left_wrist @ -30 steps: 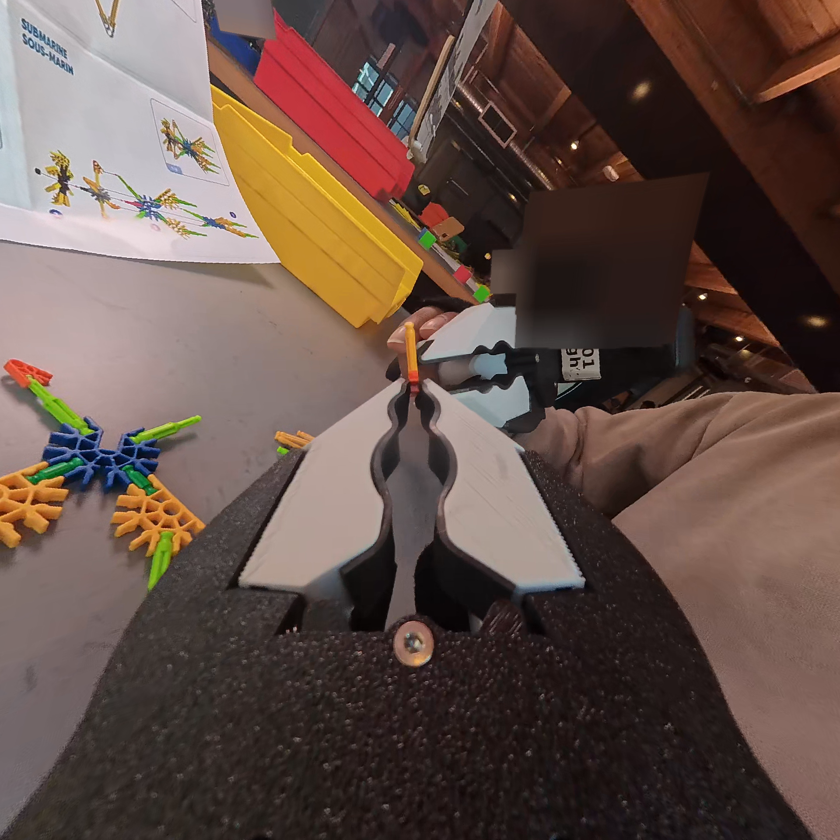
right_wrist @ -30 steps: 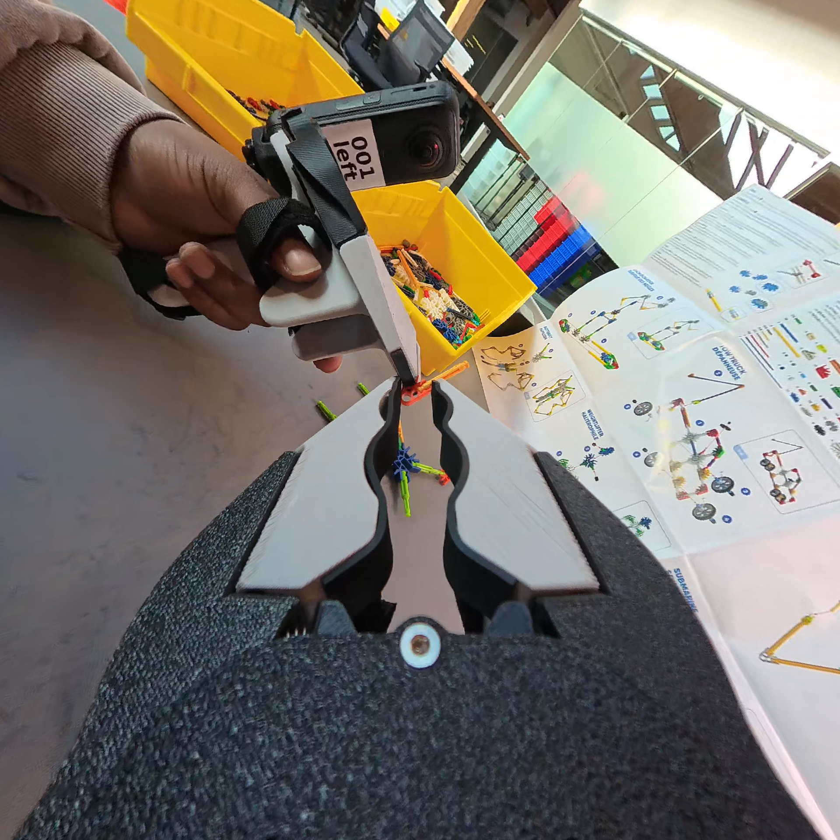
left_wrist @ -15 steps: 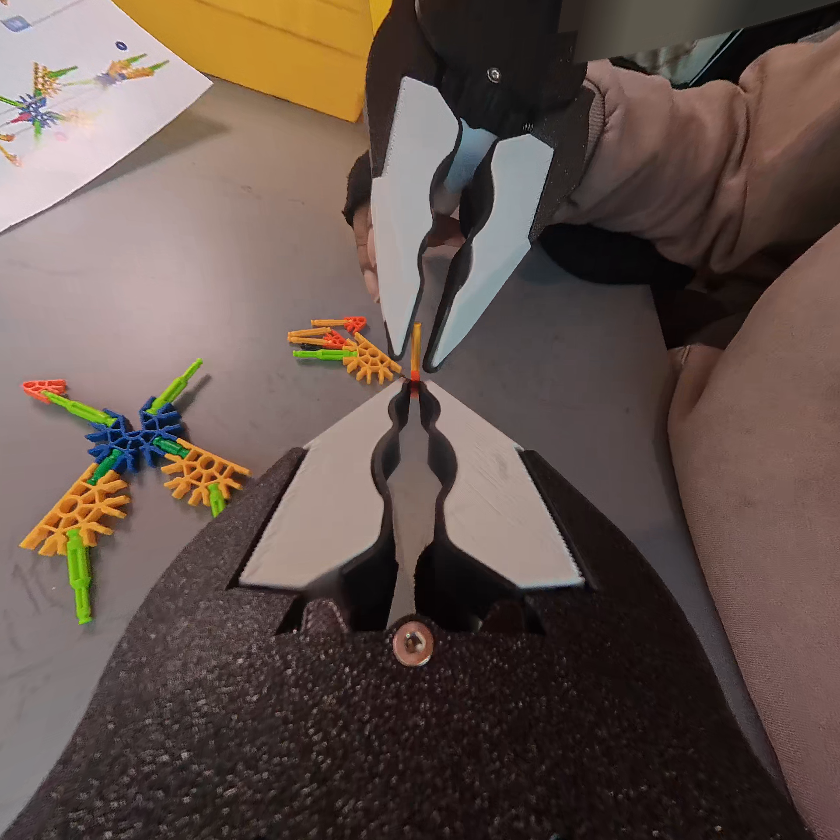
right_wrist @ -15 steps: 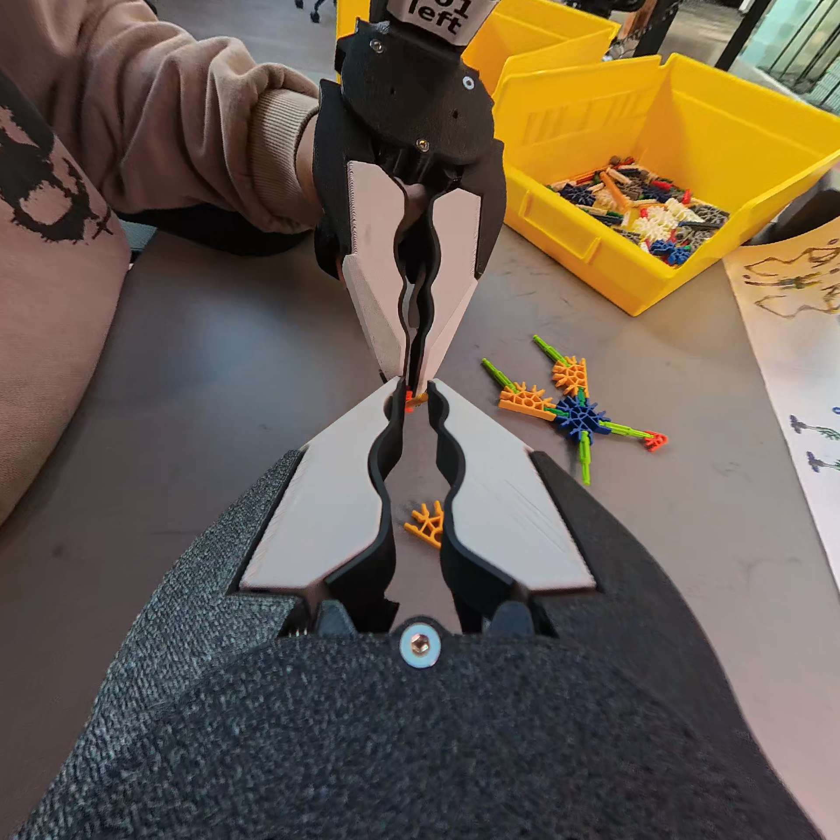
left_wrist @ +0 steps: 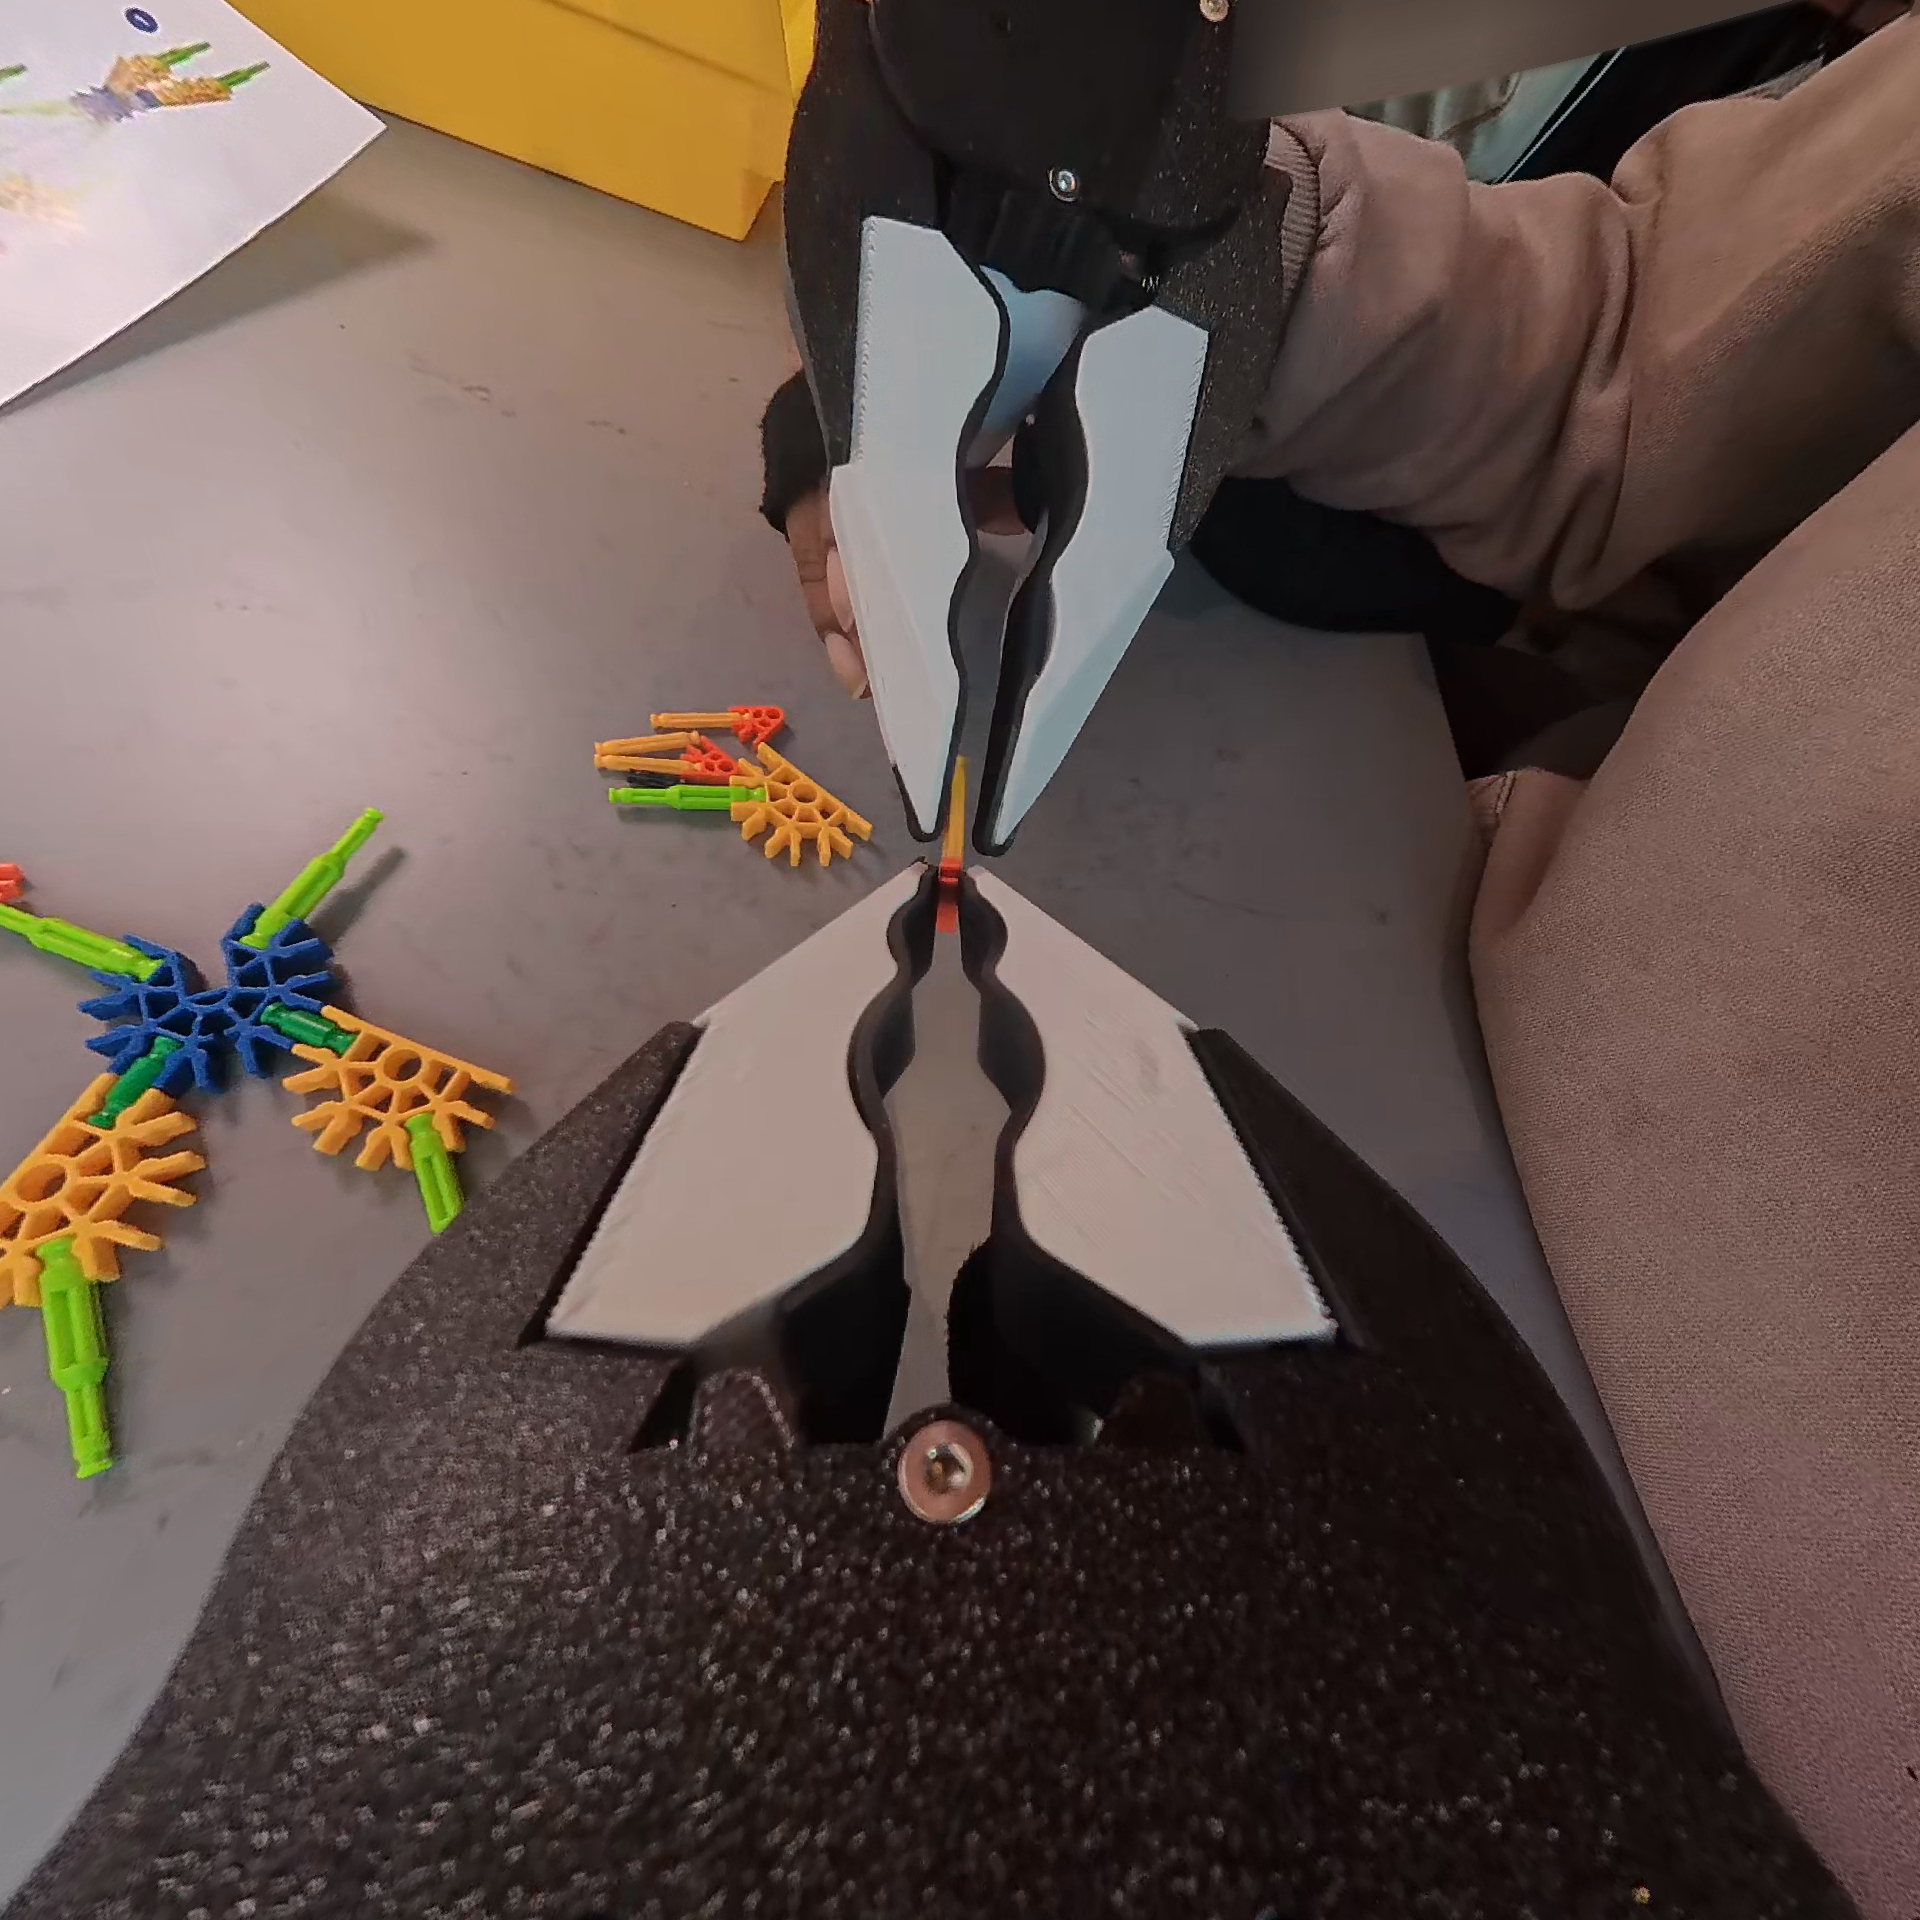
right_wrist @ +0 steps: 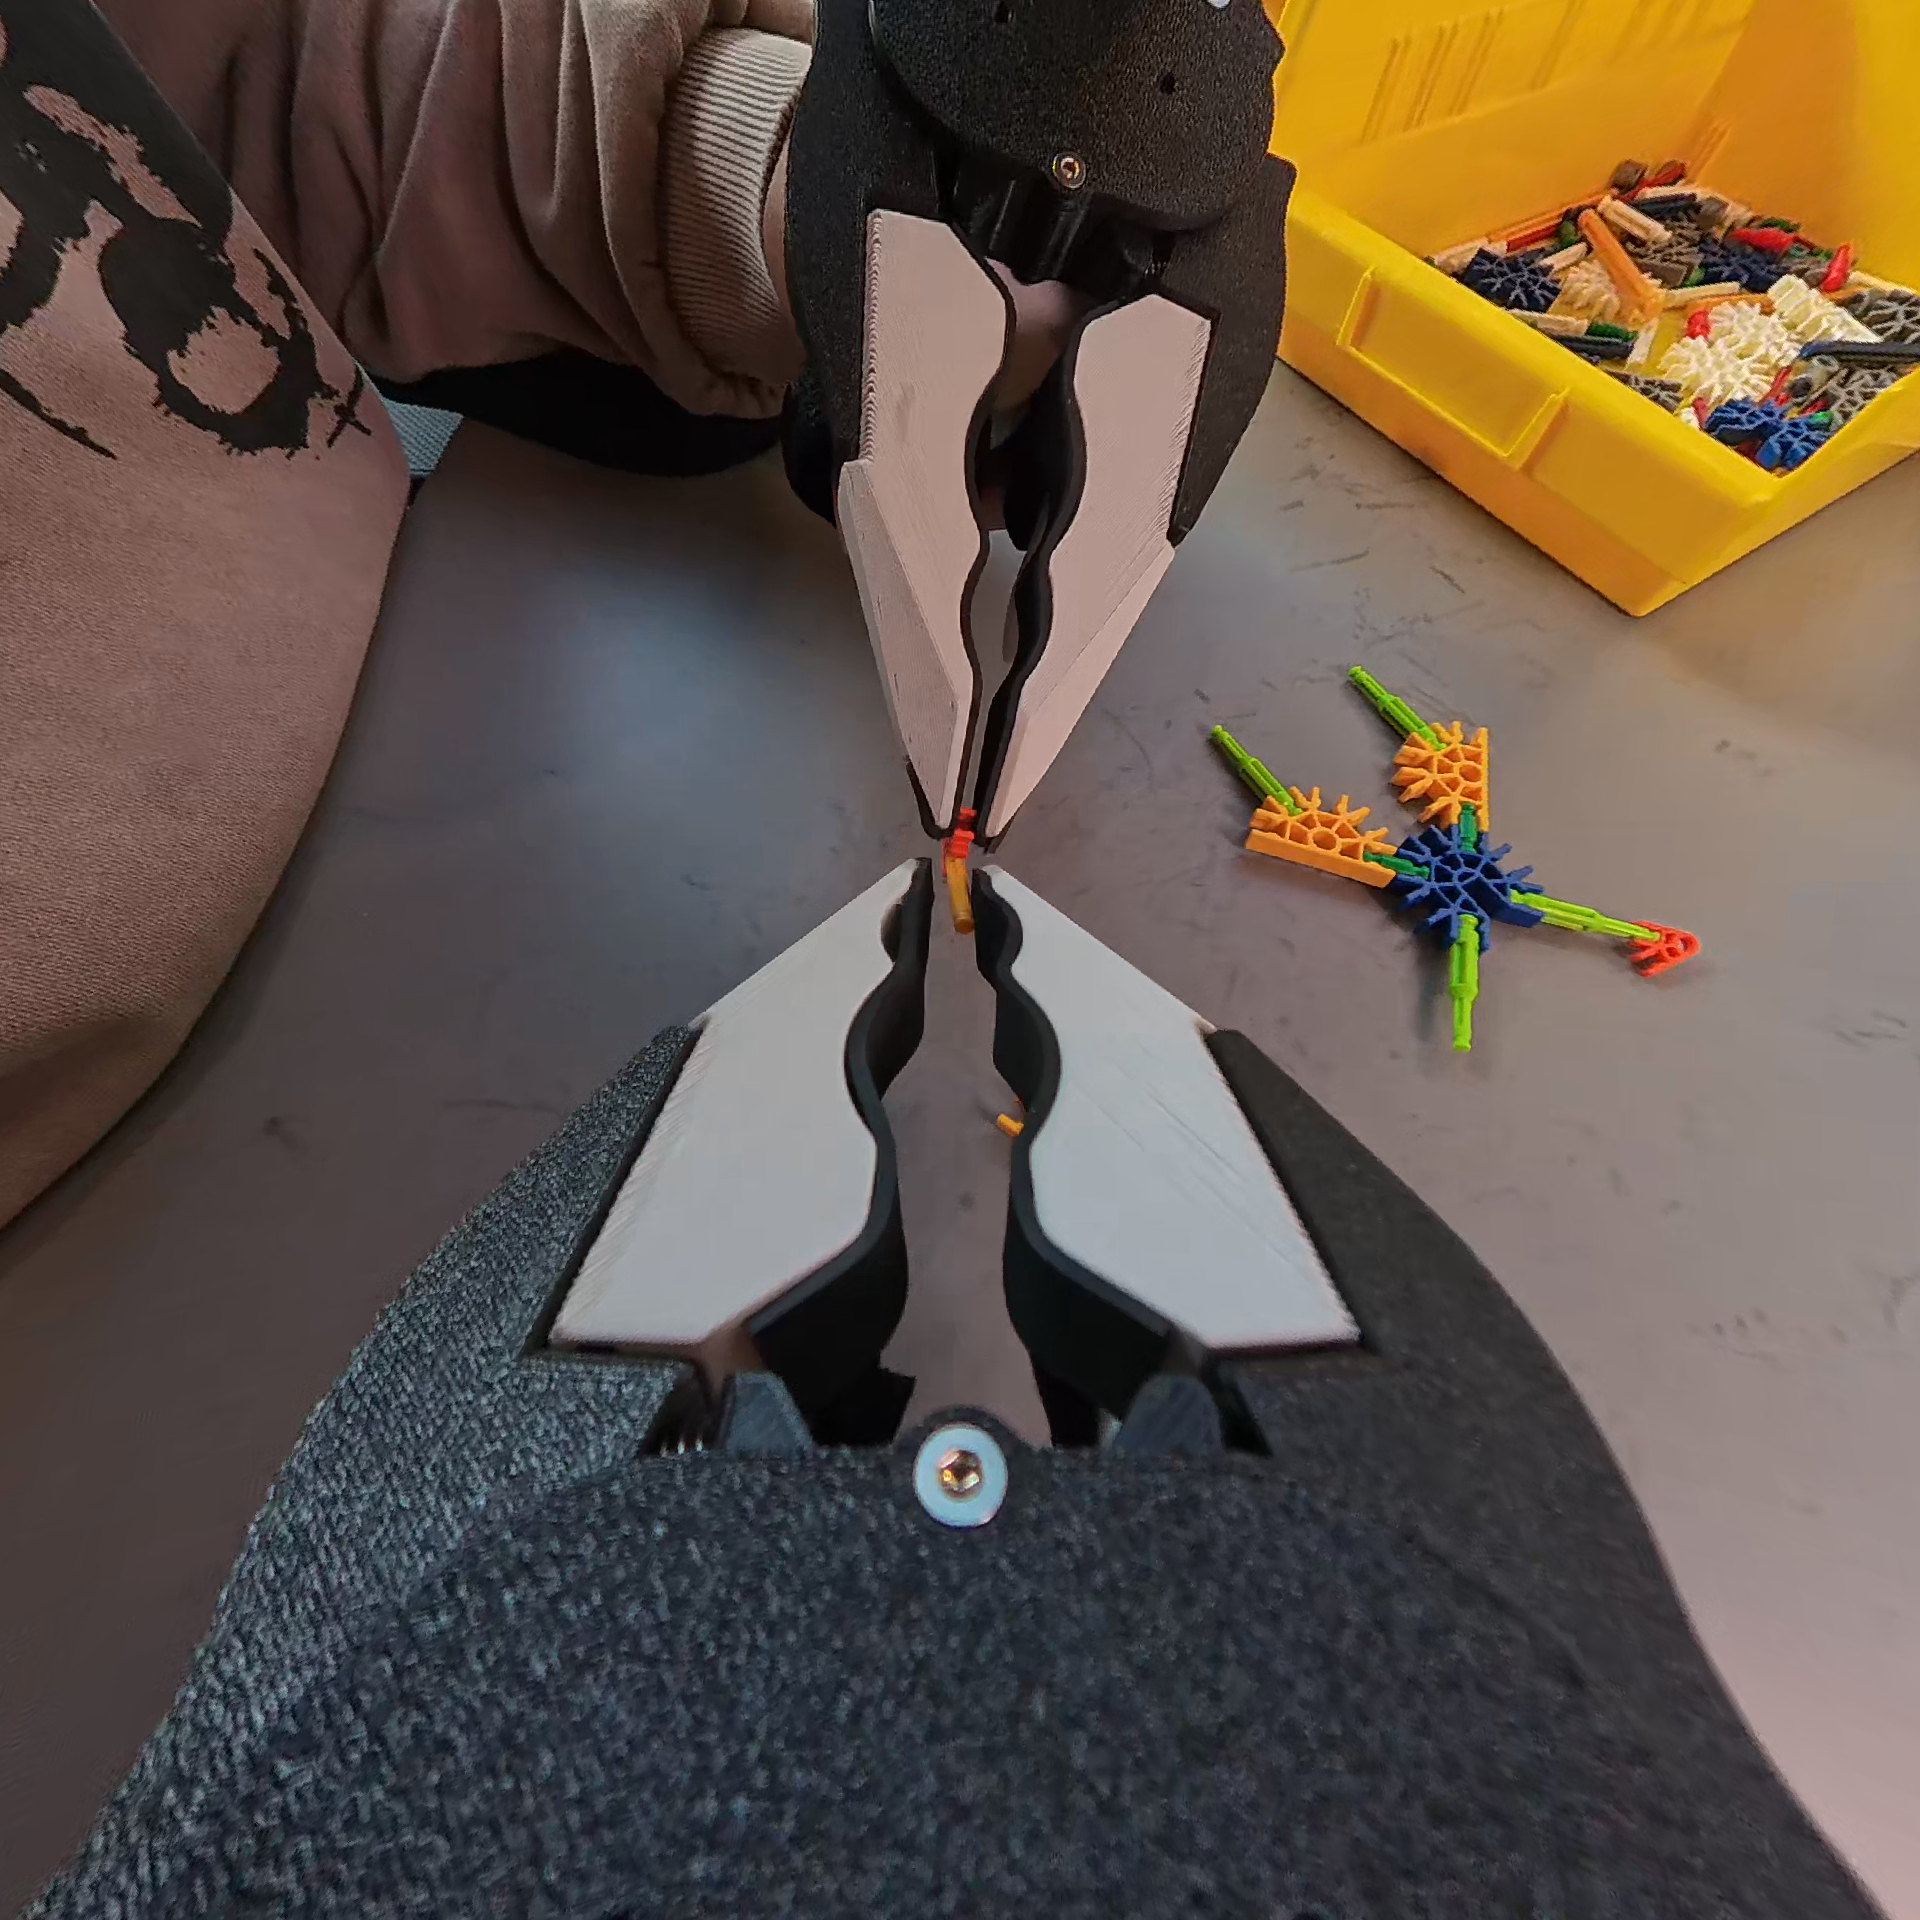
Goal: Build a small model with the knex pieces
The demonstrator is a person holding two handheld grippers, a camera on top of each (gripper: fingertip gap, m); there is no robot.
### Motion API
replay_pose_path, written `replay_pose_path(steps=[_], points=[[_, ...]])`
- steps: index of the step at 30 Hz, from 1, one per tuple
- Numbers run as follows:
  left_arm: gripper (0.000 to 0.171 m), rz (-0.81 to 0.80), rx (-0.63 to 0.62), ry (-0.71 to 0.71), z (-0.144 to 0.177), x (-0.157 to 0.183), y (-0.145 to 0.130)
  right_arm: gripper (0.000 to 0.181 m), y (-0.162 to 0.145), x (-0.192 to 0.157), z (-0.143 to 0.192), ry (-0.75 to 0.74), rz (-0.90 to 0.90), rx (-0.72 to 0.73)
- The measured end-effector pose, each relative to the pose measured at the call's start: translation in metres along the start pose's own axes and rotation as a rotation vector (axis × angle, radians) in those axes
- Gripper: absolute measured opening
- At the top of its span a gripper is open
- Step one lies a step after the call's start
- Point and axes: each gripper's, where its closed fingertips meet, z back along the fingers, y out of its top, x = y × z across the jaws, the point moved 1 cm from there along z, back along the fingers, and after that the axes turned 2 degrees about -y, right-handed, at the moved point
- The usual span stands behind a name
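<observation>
My left gripper (left_wrist: 943, 881) is shut on a small red connector (left_wrist: 944, 902), with an orange rod (left_wrist: 955, 810) sticking out of it past the fingertips. My right gripper (right_wrist: 951, 883) faces it tip to tip above the grey table (left_wrist: 416, 468). Its jaws stand narrowly apart around the free end of the orange rod (right_wrist: 961, 899), and a thin gap shows on each side of the rod. In the right wrist view the left gripper (right_wrist: 961, 826) pinches the red connector (right_wrist: 962, 831). In the left wrist view the right gripper (left_wrist: 954, 836) brackets the rod.
A blue, orange and green assembly (left_wrist: 208, 1013) lies on the table to the left and also shows in the right wrist view (right_wrist: 1460, 878). A smaller orange, red and green cluster (left_wrist: 748, 779) lies nearby. There are also a yellow bin of parts (right_wrist: 1455, 343), an instruction sheet (left_wrist: 125, 156) and a person's sleeve (left_wrist: 1455, 364). My left and right fingertips are right by each other.
Both grippers have tipped down over the table and now meet tip to tip. The right jaws have narrowed around the orange rod. The left grasp on the red connector is unchanged.
</observation>
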Motion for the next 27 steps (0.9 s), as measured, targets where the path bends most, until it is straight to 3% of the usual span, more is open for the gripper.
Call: replay_pose_path(steps=[7,10,16,27], points=[[0.004,0.018,0.048,-0.001,0.004,-0.002,0.006,0.001,0.004,0.004,0.002,-0.021,0.007,0.022],[0.014,0.038,0.085,-0.034,0.006,0.000,0.010,0.001,0.012,0.006,0.006,-0.026,-0.010,0.075],[0.004,0.068,0.135,-0.013,0.011,-0.005,0.017,0.001,0.019,0.011,0.008,-0.048,-0.034,0.111],[0.002,0.219,0.198,0.310,0.017,-0.057,0.015,0.000,0.012,0.057,-0.007,-0.495,-0.002,-0.061]])
